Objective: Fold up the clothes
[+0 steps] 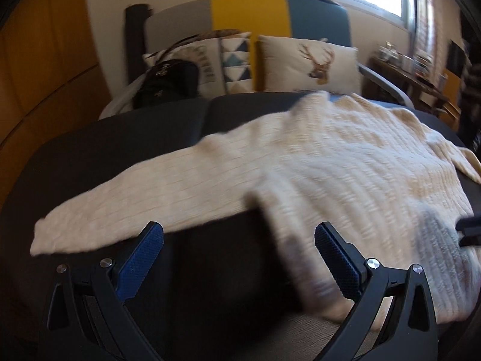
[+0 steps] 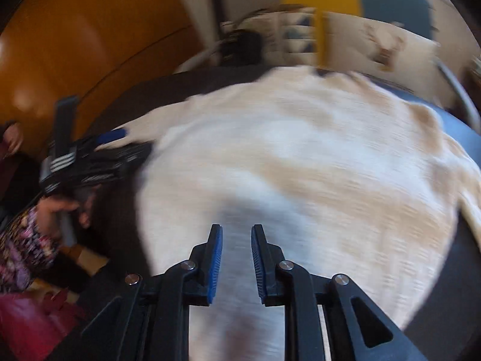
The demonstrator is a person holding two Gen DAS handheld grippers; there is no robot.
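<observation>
A cream knit sweater [image 1: 330, 162] lies spread on a dark cushioned surface [image 1: 120, 144], with one sleeve [image 1: 120, 210] stretched toward the left. My left gripper [image 1: 239, 234] is wide open just short of the sleeve and the sweater's side edge, holding nothing. In the right wrist view the sweater [image 2: 300, 156] fills the middle, blurred. My right gripper [image 2: 237, 234] hovers over its lower part with a narrow gap between its pads and nothing clearly pinched. The left gripper [image 2: 120, 141] shows at the sweater's left edge, held by a hand [image 2: 57, 207] in a patterned sleeve.
Behind the surface are a deer-print pillow [image 1: 312, 63], a triangle-pattern pillow [image 1: 234, 63] and a black bag [image 1: 168, 82] against a grey, yellow and blue headboard [image 1: 249, 12]. An orange wardrobe [image 1: 45, 75] stands left. A cluttered side table [image 1: 402, 66] stands right.
</observation>
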